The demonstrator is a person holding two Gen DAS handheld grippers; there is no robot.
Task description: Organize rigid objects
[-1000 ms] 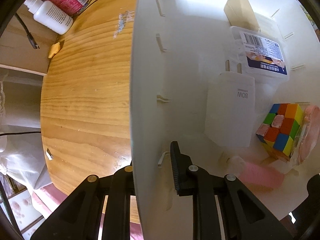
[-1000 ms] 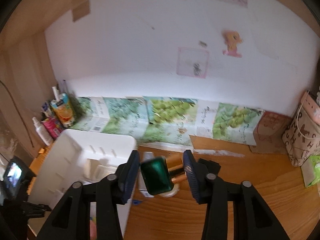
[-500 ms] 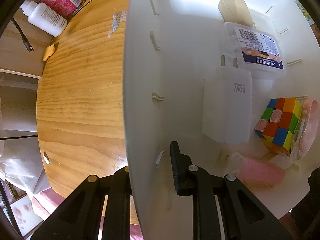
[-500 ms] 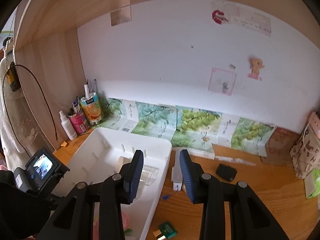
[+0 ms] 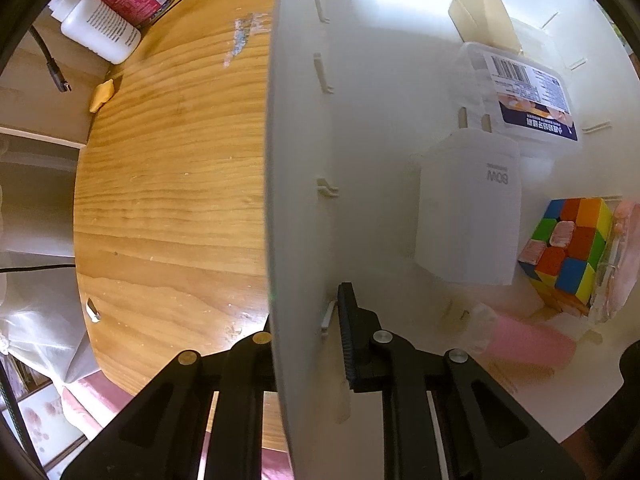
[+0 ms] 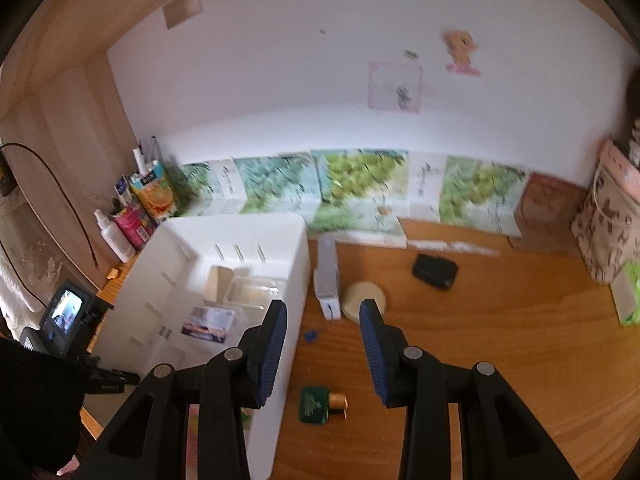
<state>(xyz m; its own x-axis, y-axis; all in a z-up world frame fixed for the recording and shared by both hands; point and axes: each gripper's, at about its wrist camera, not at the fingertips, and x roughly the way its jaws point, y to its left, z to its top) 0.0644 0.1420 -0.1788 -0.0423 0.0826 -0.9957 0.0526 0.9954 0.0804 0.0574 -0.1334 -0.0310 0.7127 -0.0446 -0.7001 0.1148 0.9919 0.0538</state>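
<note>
My left gripper (image 5: 308, 320) is shut on the left wall of the white bin (image 5: 296, 160), one finger outside and one inside. Inside the bin lie a white charger (image 5: 468, 216), a colour cube (image 5: 568, 252), a clear labelled box (image 5: 528, 96), a beige block (image 5: 484, 16) and a pink tube (image 5: 528, 346). My right gripper (image 6: 323, 350) is open and empty above the desk, beside the bin's right wall (image 6: 292, 320). A green bottle with a gold cap (image 6: 320, 405) lies on the desk below it.
On the wooden desk (image 6: 500, 340) lie a white power bank (image 6: 328, 280), a round beige disc (image 6: 366, 296) and a black case (image 6: 435, 271). Bottles and packets (image 6: 132, 216) stand at the back left. A patterned bag (image 6: 608, 216) stands at the right.
The green bottle has left my right gripper and now lies on the desk beside the bin. My right gripper tilted up, then back down. My left gripper keeps its hold on the bin wall.
</note>
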